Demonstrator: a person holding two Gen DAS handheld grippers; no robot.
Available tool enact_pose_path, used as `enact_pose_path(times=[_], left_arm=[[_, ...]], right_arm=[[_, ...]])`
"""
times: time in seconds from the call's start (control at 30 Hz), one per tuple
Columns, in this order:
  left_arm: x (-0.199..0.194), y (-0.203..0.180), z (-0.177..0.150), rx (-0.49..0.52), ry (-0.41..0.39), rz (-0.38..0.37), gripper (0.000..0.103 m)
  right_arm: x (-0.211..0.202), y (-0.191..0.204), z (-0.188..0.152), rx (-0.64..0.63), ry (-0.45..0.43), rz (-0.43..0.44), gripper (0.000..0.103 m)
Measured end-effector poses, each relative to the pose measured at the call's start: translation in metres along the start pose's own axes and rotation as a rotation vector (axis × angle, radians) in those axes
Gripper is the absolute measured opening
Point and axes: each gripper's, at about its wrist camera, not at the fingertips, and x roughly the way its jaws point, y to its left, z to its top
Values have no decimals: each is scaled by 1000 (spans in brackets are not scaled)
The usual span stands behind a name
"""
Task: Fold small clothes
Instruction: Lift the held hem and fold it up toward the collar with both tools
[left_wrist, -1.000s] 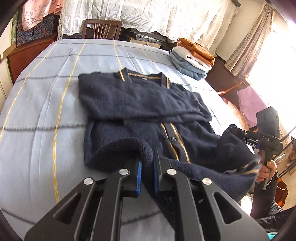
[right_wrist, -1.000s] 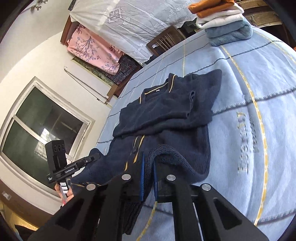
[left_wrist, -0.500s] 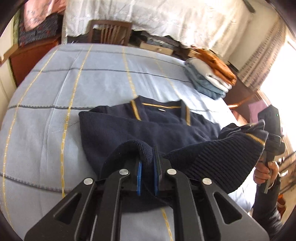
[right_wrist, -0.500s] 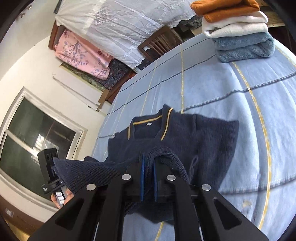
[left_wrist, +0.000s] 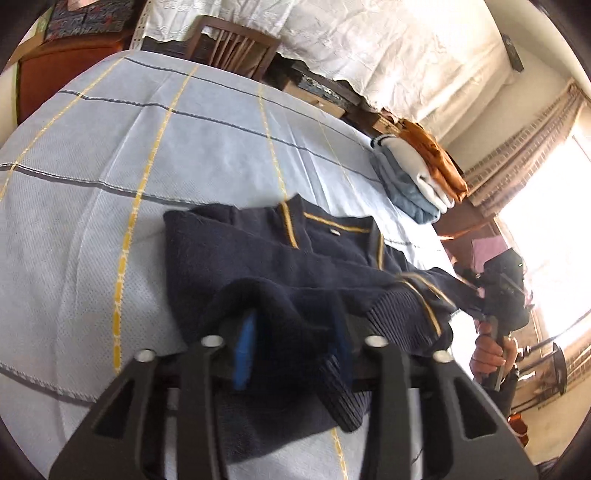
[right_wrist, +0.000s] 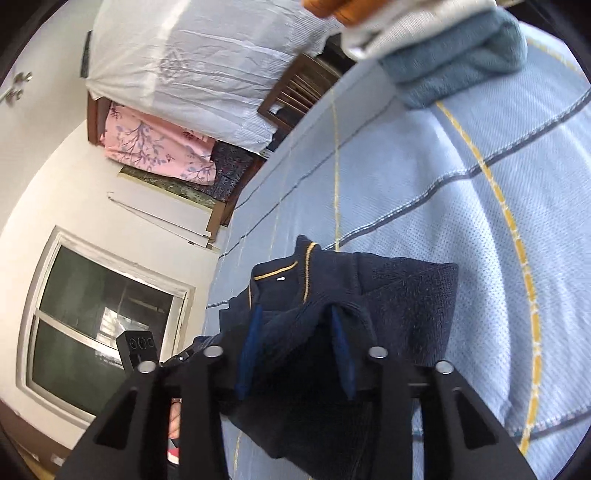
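Evidently soft, limp knit: both the left claw (left_wrist: 291, 354) and right claw (right_wrist: 295, 354) are released over the navy cardigan (left_wrist: 280, 266); regrip its ribbed hem.

We see a pale blue bedspread (left_wrist: 207, 155) crossed by yellow and grey stripes filling the left and centre of the left wrist frame. A folded navy cardigan (left_wrist: 258, 258) with yellow trim lies directly on it at centre. At the upper right, near the far edge, a stack of folded clothes (left_wrist: 417, 181) rests on the cover: blue at the bottom, white next, orange on top.
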Motion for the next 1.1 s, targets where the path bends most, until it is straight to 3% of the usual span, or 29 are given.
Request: enact_pose_path(times=[0.1, 0.27, 0.4, 0.47, 0.6, 0.7, 0.83, 0.97, 1.0, 1.03, 1.1], left_arm=[[-1, -7, -9, 19, 13, 0, 43], [-22, -9, -11, -9, -64, -53, 44], [-41, -9, -12, -16, -153, 13, 44], [-51, -12, -11, -4, -202, 66, 44], [-39, -28, -18, 50, -125, 34, 44], [-14, -54, -12, 124, -73, 146, 47], [17, -66, 17, 123, -50, 246, 55], [64, -54, 45, 121, -61, 436, 60], [74, -45, 48, 99, -52, 473, 58], [79, -37, 47, 79, -45, 486, 54], [82, -33, 43, 119, -82, 512, 54]], right_arm=[[-14, 6, -12, -32, -18, -9, 53], [-40, 10, -26, -86, -69, 37, 52], [-29, 21, -33, -142, -30, 12, 32], [-17, 26, -35, -170, 7, -13, 29], [16, 41, -21, -208, 70, -105, 29], [39, 38, 4, -139, 76, -143, 30], [52, 17, 27, -11, 19, -166, 30], [57, 17, 28, -83, -9, -235, 31], [57, 12, 29, -112, -23, -287, 27], [58, 5, 30, -122, -26, -315, 5], [54, -11, 32, -99, -24, -302, 0]])
